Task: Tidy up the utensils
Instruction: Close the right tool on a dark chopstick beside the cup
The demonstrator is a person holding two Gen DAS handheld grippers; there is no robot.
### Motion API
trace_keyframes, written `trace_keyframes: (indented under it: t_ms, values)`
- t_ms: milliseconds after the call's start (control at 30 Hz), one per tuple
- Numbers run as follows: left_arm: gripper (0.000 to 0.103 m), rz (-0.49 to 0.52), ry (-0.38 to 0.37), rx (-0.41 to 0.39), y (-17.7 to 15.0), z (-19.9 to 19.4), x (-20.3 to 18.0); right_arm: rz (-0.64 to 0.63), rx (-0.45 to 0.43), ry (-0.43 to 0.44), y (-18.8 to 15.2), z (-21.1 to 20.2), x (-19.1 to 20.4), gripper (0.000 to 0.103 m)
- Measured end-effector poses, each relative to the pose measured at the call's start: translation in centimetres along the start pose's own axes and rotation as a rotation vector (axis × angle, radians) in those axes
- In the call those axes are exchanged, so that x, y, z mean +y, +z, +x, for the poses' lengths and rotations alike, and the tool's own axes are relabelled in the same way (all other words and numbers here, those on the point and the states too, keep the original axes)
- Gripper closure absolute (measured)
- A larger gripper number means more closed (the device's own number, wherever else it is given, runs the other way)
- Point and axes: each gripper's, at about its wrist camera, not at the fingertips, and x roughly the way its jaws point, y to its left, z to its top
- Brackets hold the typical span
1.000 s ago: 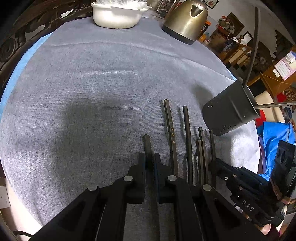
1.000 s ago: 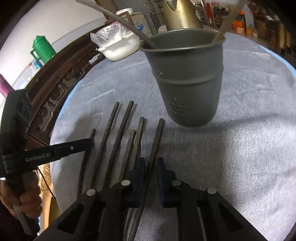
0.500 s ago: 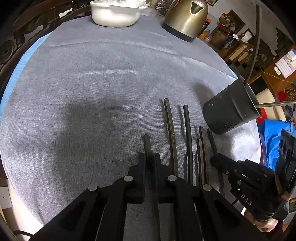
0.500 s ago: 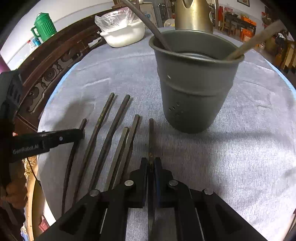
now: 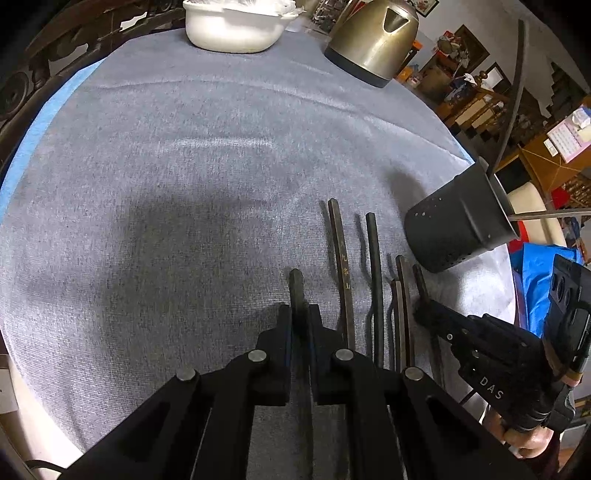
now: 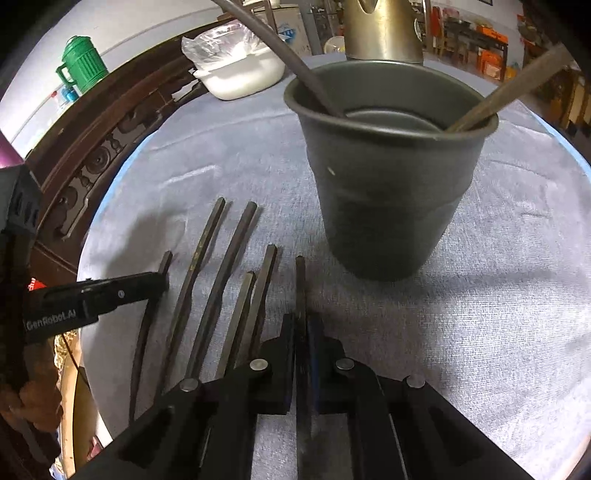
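Tabletop holder [image 6: 388,192] with two chopsticks [image 6: 491,107]

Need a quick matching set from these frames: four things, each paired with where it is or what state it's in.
1. left gripper
2. holder cup
3. white tub
4. kettle

A. far edge, beside the white tub
B. upright, two sticks leaning inside
C. shut on the leftmost chopstick
D. far edge, plastic bag in it

Pairs: 1-C, 2-B, 3-D, 4-A
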Motion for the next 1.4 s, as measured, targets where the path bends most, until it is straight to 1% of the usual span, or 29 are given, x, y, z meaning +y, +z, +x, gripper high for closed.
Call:
trace_keyframes:
  t_ms: [233,333,400,467,567,700,933,1067,1133,1233,1300,1400]
  values:
    - [0.095,-0.002,0.007,0.024,-0.9,-0.5,0.2,-0.009,0.059,0.054,-1.0,-0.7,-1.0,0.095]
    - [0.095,-0.006,0.013,0.04,-1.1,-0.6,0.3,0.006,0.081,0.075,-1.2,-0.9,-1.7,0.095]
    - [0.094,-0.005,0.026,0.048,-1.0,-0.4,0.1,0.021,0.09,0.082,-1.0,-0.8,-1.8,0.095]
    - [0.095,0.003,0.056,0.06,-0.8,-0.1,-0.2,0.037,0.1,0.086,-0.8,-0.8,-1.9,0.094]
    - [0.094,0.019,0.082,0.061,-0.4,0.1,-0.9,0.039,0.109,0.077,-0.2,-0.5,-1.8,0.094]
    - [0.094,0.013,0.085,0.065,0.2,0.4,-1.0,0.02,0.122,0.057,0.7,-0.1,-1.3,0.093]
    - [0.094,0.052,0.102,0.07,0.5,0.7,-1.6,-0.061,0.123,0.017,1.6,0.7,-0.3,0.093]
    - [0.096,0.048,0.104,0.067,0.9,0.9,-1.7,-0.093,0.121,-0.001,2.0,1.0,0.4,0.095]
    - [0.097,0.032,0.099,0.057,0.8,0.8,-1.7,-0.104,0.118,-0.006,2.1,1.0,0.7,0.096]
    - [0.097,-0.011,0.075,0.022,0.6,0.4,-1.3,-0.095,0.081,0.027,2.0,0.3,0.9,0.096]
    - [0.097,-0.029,0.071,-0.032,0.6,-0.5,-1.2,-0.102,0.048,0.026,1.8,-0.5,1.3,0.096]
    - [0.097,-0.049,0.05,-0.099,0.8,-2.1,-1.1,-0.112,-0.01,0.049,1.7,-1.9,1.9,0.097]
